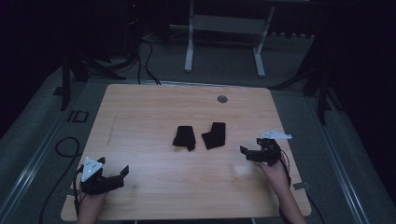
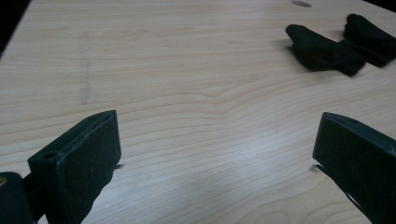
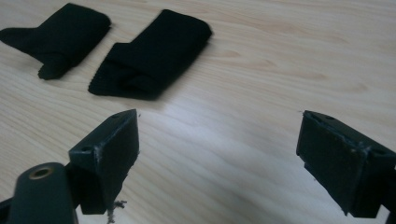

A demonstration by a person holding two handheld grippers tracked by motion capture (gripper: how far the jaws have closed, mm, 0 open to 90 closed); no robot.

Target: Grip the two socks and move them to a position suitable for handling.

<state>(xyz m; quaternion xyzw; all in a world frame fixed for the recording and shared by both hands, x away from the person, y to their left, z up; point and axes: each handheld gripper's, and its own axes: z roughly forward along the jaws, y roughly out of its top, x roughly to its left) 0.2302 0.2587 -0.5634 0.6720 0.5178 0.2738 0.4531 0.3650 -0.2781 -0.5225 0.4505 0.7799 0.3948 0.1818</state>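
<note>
A pale wooden counter point(image 1: 154, 112) sits in a dim room, seen from above, with two folded black socks lying side by side near its middle. No brand, label or writing can be read on anything. The left sock point(image 1: 184, 137) runs its long axis from the far side toward the person, leaning slightly left at the near end, where a small flap sticks out to the right. The right sock point(image 1: 214, 135) lies just beside it with a narrow strip of bare wood between them; its long axis tilts the other way, the far end leaning right and the near end wider. The left gripper point(image 1: 120, 175), held in a hand at the near left corner, rests low over the counter, well apart from the socks, with its jaws spread wide and nothing between them. The right gripper point(image 1: 246, 152), held in a hand at the near right edge, points left toward the right sock and is near it without touching; its jaws are also spread wide and hold nothing. Bare wood lies between each gripper and the socks. A small grey disc point(image 1: 222, 99) is set in the counter near the far edge. Beyond the counter stand the white legs of a frame point(image 1: 189, 46), and black cables point(image 1: 144, 56) trail over the grey floor.
</note>
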